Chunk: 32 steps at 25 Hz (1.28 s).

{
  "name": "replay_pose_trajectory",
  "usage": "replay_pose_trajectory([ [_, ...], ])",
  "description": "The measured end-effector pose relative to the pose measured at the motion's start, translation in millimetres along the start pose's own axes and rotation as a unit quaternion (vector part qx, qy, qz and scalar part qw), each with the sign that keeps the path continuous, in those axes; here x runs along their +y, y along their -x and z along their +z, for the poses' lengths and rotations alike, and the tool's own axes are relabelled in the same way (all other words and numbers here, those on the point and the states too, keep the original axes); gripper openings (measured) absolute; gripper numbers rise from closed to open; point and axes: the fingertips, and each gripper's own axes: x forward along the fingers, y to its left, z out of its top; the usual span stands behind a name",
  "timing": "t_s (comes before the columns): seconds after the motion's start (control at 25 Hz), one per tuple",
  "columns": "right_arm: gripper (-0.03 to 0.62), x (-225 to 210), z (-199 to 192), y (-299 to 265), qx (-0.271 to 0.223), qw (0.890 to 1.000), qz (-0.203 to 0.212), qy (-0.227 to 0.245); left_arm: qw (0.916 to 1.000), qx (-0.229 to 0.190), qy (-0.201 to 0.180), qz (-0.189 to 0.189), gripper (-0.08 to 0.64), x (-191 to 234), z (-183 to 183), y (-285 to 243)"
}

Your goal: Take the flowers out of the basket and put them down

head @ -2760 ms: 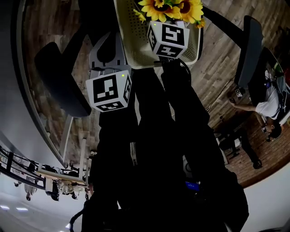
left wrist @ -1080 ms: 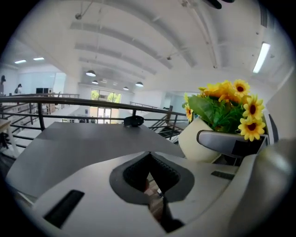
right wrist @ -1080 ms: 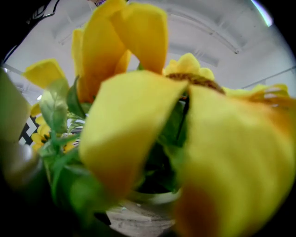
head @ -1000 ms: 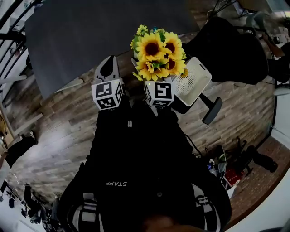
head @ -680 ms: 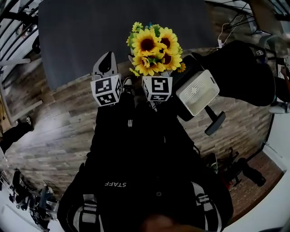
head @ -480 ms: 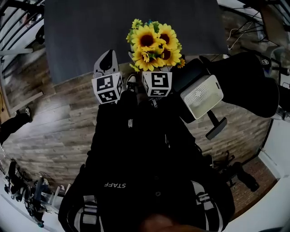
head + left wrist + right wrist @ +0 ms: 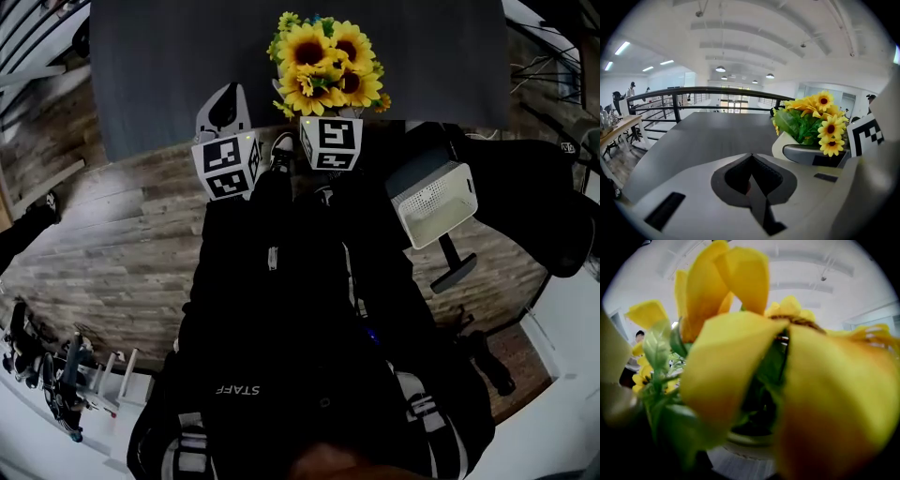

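Left gripper (image 7: pixel 751 164): jaws pressed together, nothing between them; it is poised over the near edge of the grey table (image 7: pixel 169 75). Right gripper (image 7: pixel 326 112): petals mask the jaws in its own view; the left gripper view shows one grey jaw lying against the flowers' cream base, so it is judged to be pinching that base. Flowers (image 7: pixel 328 61): upright, over the table's near edge, just beside the left gripper. Basket (image 7: pixel 436 202): white, empty, off the table's near right corner, well apart from the flowers. Step in hand: removal done, carry to the table. Next move: lower the base flat onto the table, then part the jaws.
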Motion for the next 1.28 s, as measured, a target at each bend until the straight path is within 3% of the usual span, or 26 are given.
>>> replay_pose_trajectory([
  [0.12,0.583,-10.4,-2.1,8.0,0.003,1.000,-0.002,-0.003,1.0000,0.001,-0.004,-0.003,0.002,-18.2,-0.9,7.5],
  [0.32,0.583,31.5,-82.7,-147.5,0.028,0.999,0.019,0.001,0.9996,0.024,0.010,0.013,0.002,89.9,-62.1,-99.1],
  [0.44,0.583,45.3,-107.0,-200.8,0.044,0.999,0.025,0.007,0.9990,0.036,0.021,0.015,0.002,127.0,-79.5,-132.7],
  [1.08,0.583,44.0,-114.6,-200.8,0.050,0.997,0.052,-0.029,0.9986,0.039,0.028,0.018,0.002,134.1,-90.0,-129.9],
  [1.28,0.583,44.4,-117.8,-196.5,0.047,0.998,0.052,-0.007,0.9988,0.034,0.026,0.023,0.002,136.0,-92.2,-128.5],
])
